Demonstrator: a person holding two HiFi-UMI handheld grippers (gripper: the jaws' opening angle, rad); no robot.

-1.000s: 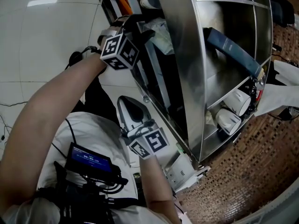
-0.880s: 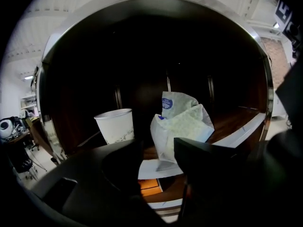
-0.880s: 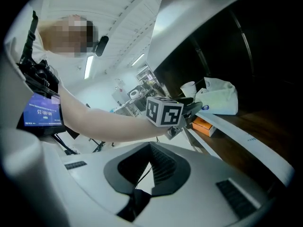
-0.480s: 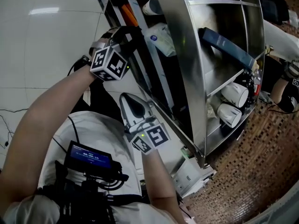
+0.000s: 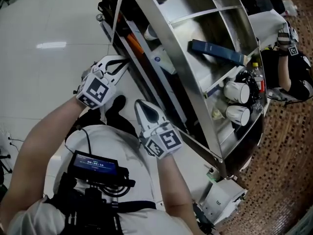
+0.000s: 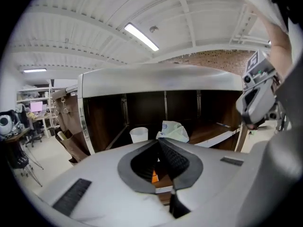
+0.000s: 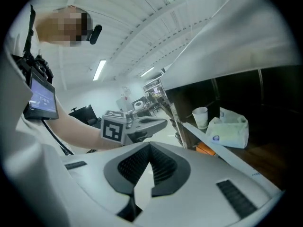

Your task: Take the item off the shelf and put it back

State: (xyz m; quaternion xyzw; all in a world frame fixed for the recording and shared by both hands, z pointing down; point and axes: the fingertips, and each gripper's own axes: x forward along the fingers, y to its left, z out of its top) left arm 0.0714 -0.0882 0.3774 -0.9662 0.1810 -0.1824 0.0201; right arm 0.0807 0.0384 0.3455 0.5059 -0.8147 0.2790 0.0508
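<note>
White plastic pack [image 6: 173, 131] ahead of the left claw [image 6: 158, 145], just closed empty, right claw [image 7: 150, 148] shut too, looks light and squashy: pinch its top.

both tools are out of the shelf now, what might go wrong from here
1. The left tool has just closed with nothing between its jaws, and the right tool is shut too; going back in shut might knock over the paper cup beside the white bag.
2. The blue box leans tilted in its compartment; a bump to the metal shelf could slide it.
</note>
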